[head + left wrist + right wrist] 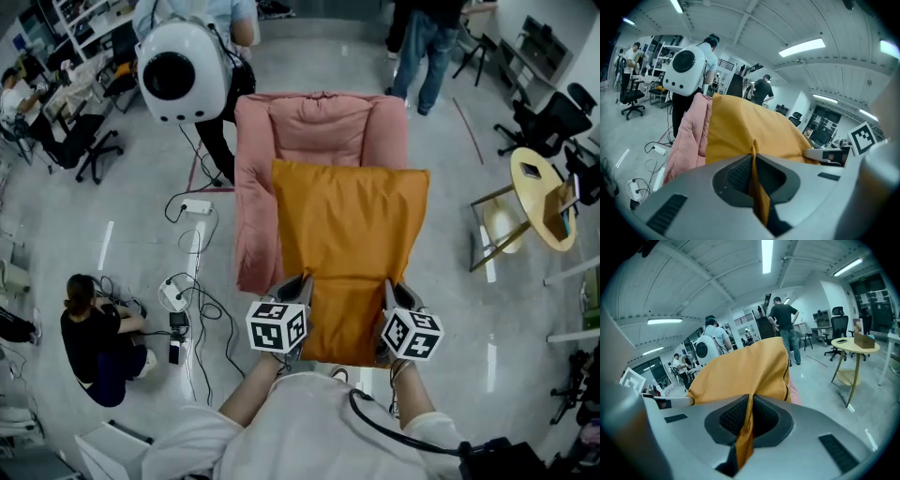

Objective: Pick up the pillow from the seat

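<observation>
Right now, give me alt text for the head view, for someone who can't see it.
Seen from above, the left gripper and right gripper each pinch a near corner of an orange pillow over a pink armchair. People and floor cables surround it.

- Mustard-orange rectangular fabric pillow point(349, 253): spread lengthwise over the seat's front, its far edge wide and straight below the backrest. Its near end narrows and is drawn toward the person.
- The left gripper point(292, 292) pinches the pillow's near left corner and the right gripper point(392, 298) its near right corner. A thin fold of orange cloth is clamped between each pair of jaws.
- Pink padded fabric armchair seat point(319, 127): upright, with puffy backrest and arms showing around the pillow.
</observation>
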The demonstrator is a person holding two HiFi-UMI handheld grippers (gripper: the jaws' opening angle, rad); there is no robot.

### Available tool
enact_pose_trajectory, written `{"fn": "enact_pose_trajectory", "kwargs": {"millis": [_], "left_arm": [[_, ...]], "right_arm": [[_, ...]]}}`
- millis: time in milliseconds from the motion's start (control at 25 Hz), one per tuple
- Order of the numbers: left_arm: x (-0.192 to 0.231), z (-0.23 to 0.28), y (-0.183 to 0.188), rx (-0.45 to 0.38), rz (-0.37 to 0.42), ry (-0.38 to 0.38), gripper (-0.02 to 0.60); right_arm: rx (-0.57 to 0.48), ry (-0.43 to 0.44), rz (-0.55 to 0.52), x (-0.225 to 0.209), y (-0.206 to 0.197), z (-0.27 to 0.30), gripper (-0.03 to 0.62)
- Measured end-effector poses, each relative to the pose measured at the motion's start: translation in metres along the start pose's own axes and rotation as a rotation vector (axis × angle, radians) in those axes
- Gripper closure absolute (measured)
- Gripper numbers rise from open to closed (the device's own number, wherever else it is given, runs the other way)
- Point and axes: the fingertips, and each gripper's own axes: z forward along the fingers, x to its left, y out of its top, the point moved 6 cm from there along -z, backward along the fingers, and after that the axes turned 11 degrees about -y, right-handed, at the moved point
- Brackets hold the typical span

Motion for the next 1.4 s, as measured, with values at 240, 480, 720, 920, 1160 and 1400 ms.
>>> {"fn": "enact_pose_trajectory", "kwargs": {"millis": [240,480,720,920,1160,1400], "left_arm": [[-0.053,-0.014,-0.035,-0.013,0.019,0.007,0.561],[-0.089,-0.035,-0.067,-0.012,0.016,0.035,0.561],[-0.106,-0.045,-0.075,-0.012,0.026,0.055,0.561],[-0.101,-0.055,-0.07,-0.008,0.033,0.044,0.563],[-0.086,-0.064,-0.055,-0.033,0.044,0.034,0.563],[-0.074,-0.072,-0.056,-0.04,0.036,0.042,0.563]], "right_arm": [[-0.011,0.006,0.01,-0.036,-0.025,-0.048,0.556],[-0.004,0.031,-0.006,-0.053,-0.046,-0.084,0.556],[0.009,0.046,0.003,-0.061,-0.053,-0.099,0.556],[-0.004,0.039,-0.002,-0.049,-0.05,-0.105,0.556],[-0.017,0.033,0.002,-0.03,-0.045,-0.101,0.556],[-0.017,0.03,-0.009,-0.017,-0.049,-0.097,0.556]]}}
